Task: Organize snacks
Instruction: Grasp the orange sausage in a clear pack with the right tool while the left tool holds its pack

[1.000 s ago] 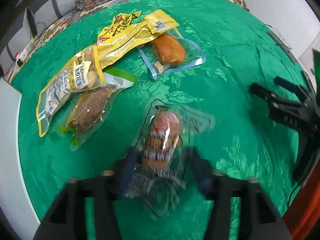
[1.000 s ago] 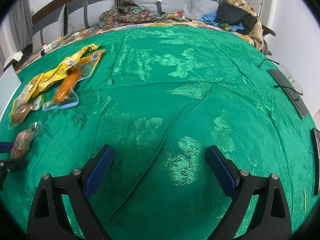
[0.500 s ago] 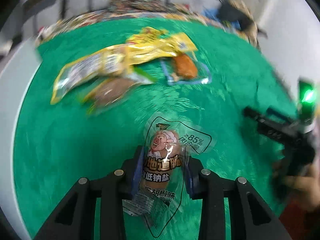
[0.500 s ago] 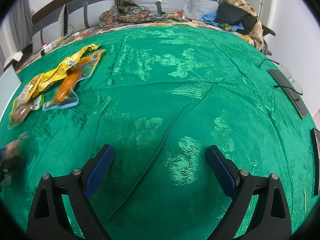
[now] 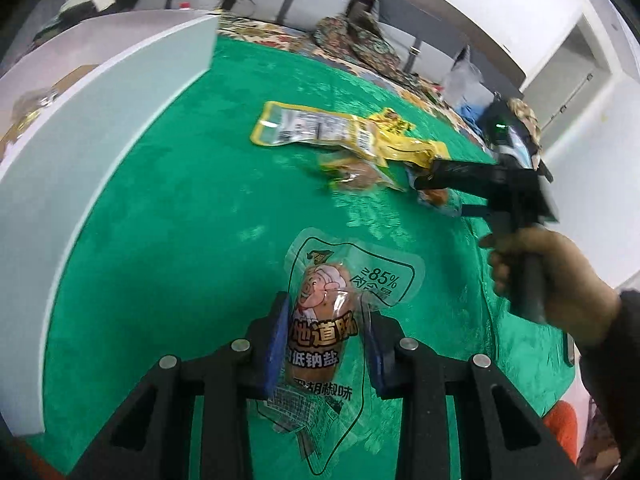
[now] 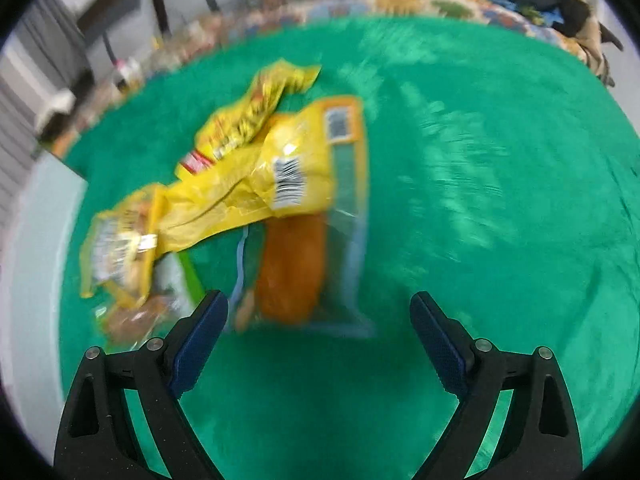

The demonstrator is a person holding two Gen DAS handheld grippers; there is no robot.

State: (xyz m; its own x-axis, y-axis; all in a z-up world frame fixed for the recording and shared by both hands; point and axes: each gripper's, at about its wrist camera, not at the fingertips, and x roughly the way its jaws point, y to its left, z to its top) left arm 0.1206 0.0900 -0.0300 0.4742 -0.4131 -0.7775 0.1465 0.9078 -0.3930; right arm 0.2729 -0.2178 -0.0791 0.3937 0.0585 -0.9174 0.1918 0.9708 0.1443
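My left gripper point(image 5: 325, 307) is shut on a clear sausage packet point(image 5: 320, 280) printed with a cartoon pig, and holds it just above the green tablecloth point(image 5: 180, 240). My right gripper point(image 6: 318, 298) stands open, low over a clear blue-edged packet with an orange sausage point(image 6: 292, 264) that lies between and just beyond its fingers. Crumpled yellow snack bags point(image 6: 256, 184) overlap that packet's far end. A brownish snack packet point(image 6: 136, 316) lies to their left. The left wrist view shows the same yellow bags point(image 5: 320, 132) and the right gripper point(image 5: 460, 172) in a person's hand point(image 5: 552, 288).
A white box point(image 5: 100, 120) with an open top stands along the left side of the table; its wall point(image 6: 36, 240) also shows in the right wrist view. Sofa cushions and patterned cloth point(image 5: 352, 36) lie beyond the far edge. The right wrist view is blurred by motion.
My left gripper closed on the sausage packet, lifted it and swung left toward the white box. My right gripper moved left from bare cloth to over the snack pile.
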